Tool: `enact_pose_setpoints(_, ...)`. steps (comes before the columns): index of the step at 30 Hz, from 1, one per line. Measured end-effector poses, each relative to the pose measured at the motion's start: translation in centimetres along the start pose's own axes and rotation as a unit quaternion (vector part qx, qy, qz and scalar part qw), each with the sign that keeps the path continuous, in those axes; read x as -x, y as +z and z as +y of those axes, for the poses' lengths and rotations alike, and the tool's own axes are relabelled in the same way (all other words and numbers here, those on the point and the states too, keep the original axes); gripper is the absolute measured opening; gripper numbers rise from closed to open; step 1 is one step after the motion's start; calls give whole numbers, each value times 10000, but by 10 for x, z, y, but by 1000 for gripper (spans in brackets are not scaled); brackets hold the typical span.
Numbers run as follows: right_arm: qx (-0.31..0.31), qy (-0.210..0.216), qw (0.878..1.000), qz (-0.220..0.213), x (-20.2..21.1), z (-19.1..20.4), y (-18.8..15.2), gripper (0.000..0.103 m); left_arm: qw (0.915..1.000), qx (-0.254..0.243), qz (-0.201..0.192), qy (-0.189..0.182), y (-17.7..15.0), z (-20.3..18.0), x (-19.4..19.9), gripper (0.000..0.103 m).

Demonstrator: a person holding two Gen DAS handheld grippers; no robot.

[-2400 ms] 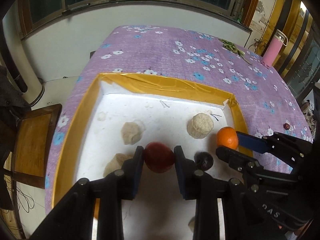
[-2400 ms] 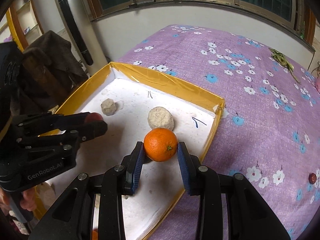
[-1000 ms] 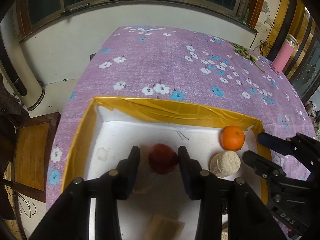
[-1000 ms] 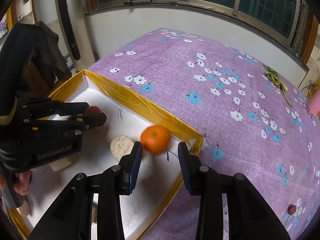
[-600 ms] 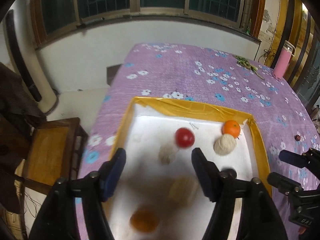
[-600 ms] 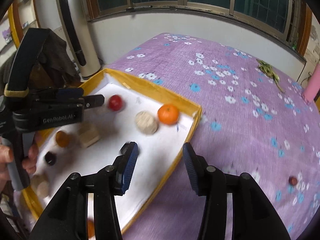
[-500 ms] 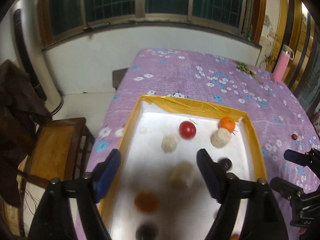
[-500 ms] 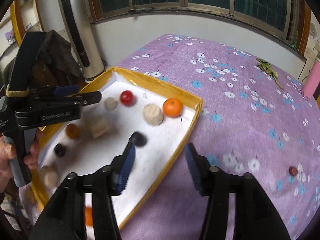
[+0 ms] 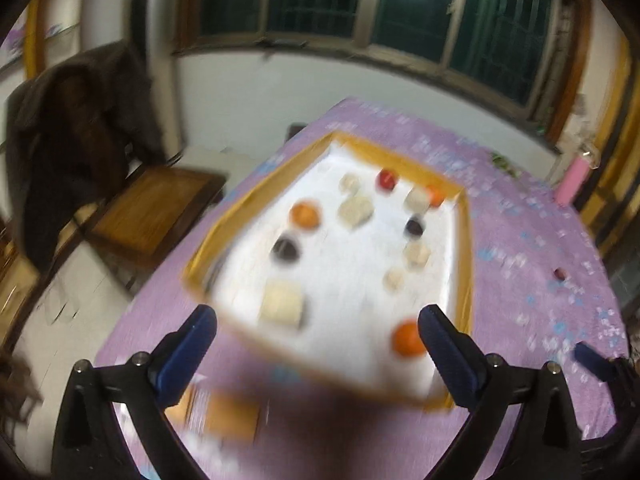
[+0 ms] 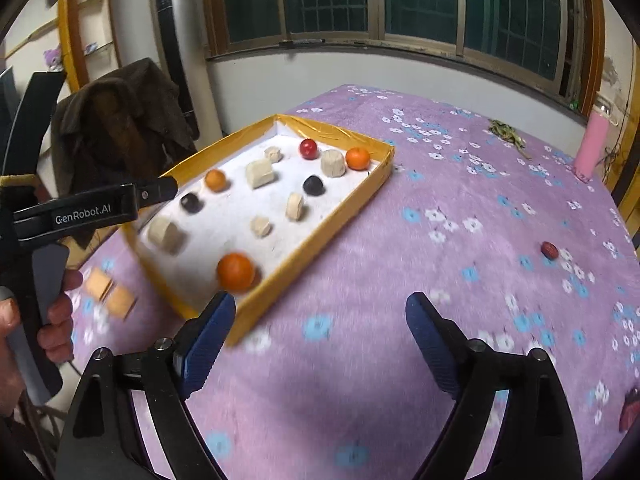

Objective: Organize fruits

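A yellow-rimmed white tray (image 10: pixel 352 204) lies on the purple flowered table. In it are a red apple (image 10: pixel 308 148), an orange (image 10: pixel 357 158) at the far corner, another orange (image 10: pixel 215 180), a third orange (image 10: pixel 236 272) near the front, two dark fruits (image 10: pixel 312 185) and several beige blocks (image 10: pixel 260 174). The left wrist view is blurred and shows the tray (image 9: pixel 466 248) and the apple (image 9: pixel 386 179). My left gripper (image 9: pixel 316 344) is open and empty, pulled back above the tray's near edge. My right gripper (image 10: pixel 316 336) is open and empty over the tablecloth, right of the tray.
A small red fruit (image 10: pixel 549 249) lies alone on the cloth at the right. Two tan squares (image 10: pixel 110 292) lie left of the tray. A pink bottle (image 10: pixel 590 148) stands at the far right. A wooden chair (image 9: pixel 156 212) with a dark coat stands left of the table.
Both grippers let go of their fruits, the apple and the orange, at the tray's far end, opened wide and drew back and up, so the whole tray shows.
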State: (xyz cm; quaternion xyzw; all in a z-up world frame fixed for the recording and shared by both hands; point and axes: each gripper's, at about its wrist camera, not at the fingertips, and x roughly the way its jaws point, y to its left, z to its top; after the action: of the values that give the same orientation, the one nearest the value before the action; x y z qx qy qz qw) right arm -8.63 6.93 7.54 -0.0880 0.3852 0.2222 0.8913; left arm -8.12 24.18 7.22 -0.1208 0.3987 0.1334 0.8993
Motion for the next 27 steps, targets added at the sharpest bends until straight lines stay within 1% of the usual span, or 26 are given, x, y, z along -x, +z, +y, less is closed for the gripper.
enact_pose_setpoints(2, -12, 7, 10000, -38, 9, -1, -8, 98, 9998, -31, 128, 145, -14, 0, 6, 102)
enact_pose_setpoints(4, -109, 70, 9998, -127, 19, -2, -14, 100, 9991, -89, 76, 399, -27, 0, 16, 103)
enact_pose_setpoints(7, -100, -37, 9998, -173, 31, 0, -20, 102, 9978, -201, -98, 632, -37, -2, 30, 103)
enact_pose_setpoints(9, -122, -130, 9996, -218, 37, 2, -24, 103, 9953, -233, -265, 900, -38, -2, 36, 103)
enact_pose_setpoints(12, -132, -252, 9994, -221, 41, 7, -29, 103, 9929, -209, -450, 1077, -40, 3, 38, 103)
enact_pose_setpoints(13, -152, -284, 9993, -211, 42, 10, -30, 103, 9925, -186, -435, 1131, -41, 5, 38, 103)
enact_pose_setpoints(16, -248, -338, 9988, -238, 43, 17, -33, 103, 9931, -287, -230, 1116, -41, 9, 34, 103)
enact_pose_setpoints(18, -241, -390, 9985, -315, 44, 23, -36, 103, 9932, -263, -209, 1116, -43, 14, 33, 103)
enact_pose_setpoints(22, -178, -512, 9975, -450, 48, 40, -43, 103, 9947, -157, -229, 995, -48, 26, 34, 103)
enact_pose_setpoints(27, -183, -578, 9978, -281, 42, 54, -49, 103, 9962, -209, -165, 835, -49, 37, 33, 103)
